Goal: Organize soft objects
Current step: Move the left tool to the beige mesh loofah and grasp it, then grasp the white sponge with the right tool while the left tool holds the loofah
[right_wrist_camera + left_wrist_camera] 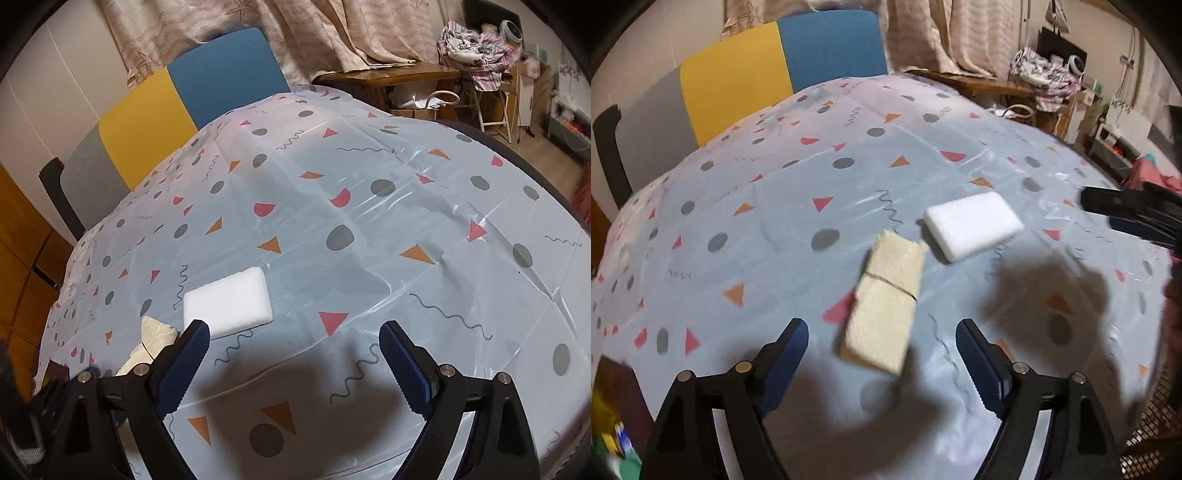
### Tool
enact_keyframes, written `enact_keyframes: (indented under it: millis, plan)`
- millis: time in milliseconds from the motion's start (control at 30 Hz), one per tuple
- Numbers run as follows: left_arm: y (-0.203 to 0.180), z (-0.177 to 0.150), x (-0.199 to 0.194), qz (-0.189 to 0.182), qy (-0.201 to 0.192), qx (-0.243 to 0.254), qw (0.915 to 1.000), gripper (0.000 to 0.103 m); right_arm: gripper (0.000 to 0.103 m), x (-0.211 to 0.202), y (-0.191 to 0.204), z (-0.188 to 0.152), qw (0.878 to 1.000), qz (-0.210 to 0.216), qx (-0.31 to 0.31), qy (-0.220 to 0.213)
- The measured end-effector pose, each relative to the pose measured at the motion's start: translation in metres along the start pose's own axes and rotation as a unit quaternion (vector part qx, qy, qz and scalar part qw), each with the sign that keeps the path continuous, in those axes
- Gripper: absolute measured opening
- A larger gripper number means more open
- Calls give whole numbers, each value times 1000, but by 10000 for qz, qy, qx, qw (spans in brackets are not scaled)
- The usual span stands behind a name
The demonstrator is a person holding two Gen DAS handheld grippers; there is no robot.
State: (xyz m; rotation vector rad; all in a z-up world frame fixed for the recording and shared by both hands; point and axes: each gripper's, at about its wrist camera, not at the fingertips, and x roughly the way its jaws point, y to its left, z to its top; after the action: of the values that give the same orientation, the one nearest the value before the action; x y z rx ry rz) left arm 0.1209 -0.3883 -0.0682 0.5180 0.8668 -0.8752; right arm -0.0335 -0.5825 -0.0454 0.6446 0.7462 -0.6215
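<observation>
Left hand-held gripper (882, 362) spread wide above the bench (775, 206), blue-padded fingers (786, 363) well apart, nothing between them. Just ahead, at 12 o'clock from that gap, a cream folded cloth (884, 301) lying flat on the patterned light-blue plastic cover, long axis tilted toward 1 o'clock, a thin dark line running across its middle. Near end of the cloth sitting between the two fingertips in view but touching neither, as far as can be told. At 1 o'clock from the cloth, a white rectangular sponge (973, 225), flat on the cover, its near corner just beside the cloth's far corner; contact between them not clear. At 3 o'clock in the left wrist view, part of the other black tool (1130, 214) reaching in from the edge. Right hand-held gripper (295, 354) likewise wide open and empty, fingers (404, 365) apart over bare cover and its own shadow. In the right wrist view, the white sponge (227, 304) at 11 o'clock from the gap, just beyond the left-side fingertip, not gripped. Cream cloth (155, 338) at 9 o'clock, largely hidden behind that finger, only its far end showing. Behind the bench at 11 o'clock, a chair (184, 99) with grey, yellow and blue back panels; at 1 o'clock a wooden side table (388, 75) before pale curtains (314, 29), with a heap of laundry (469, 40) further right.
</observation>
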Motion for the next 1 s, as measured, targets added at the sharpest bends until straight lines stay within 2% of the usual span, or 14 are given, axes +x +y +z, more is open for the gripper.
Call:
enact_keyframes:
  millis: [133, 200, 233, 267, 300, 433, 567, 667, 700, 800, 1000]
  plan:
    - [-2, 12, 30, 16, 246, 120, 9996, 85, 94, 3, 2, 1, 10000, 54, -19, 55]
    - [-3, 15, 42, 146, 322, 176, 9992, 83, 94, 3, 3, 0, 10000, 57, -38, 70]
    - [-2, 15, 46, 126, 340, 124, 9993, 78, 94, 4, 3, 0, 9999, 67, -42, 78]
    - [-1, 15, 48, 90, 349, 107, 9993, 56, 94, 4, 3, 1, 9999, 76, -48, 80]
    - [-1, 14, 51, 120, 392, 82, 9991, 46, 94, 4, 3, 1, 9999, 69, -55, 74]
    - [2, 4, 40, -101, 283, -145, 9994, 46, 94, 5, 3, 0, 9999, 66, -54, 102]
    - [6, -19, 12, -197, 119, -532, 9983, 46, 94, 8, 5, -1, 9998, 31, -136, 158]
    - [7, -40, -8, -251, 3, -774, 9967, 46, 94, 15, 14, -7, 9986, 52, -362, 369]
    - [8, -48, -17, -250, -48, -850, 9961, 46, 98, 16, 17, -10, 9982, 47, -453, 399]
    - [8, -69, -36, -328, -138, -967, 9947, 46, 103, 22, 31, -15, 9958, 197, -742, 506]
    - [10, -97, -63, -449, -235, -1062, 9931, 46, 103, 46, 62, -9, 9913, 9, -1155, 632]
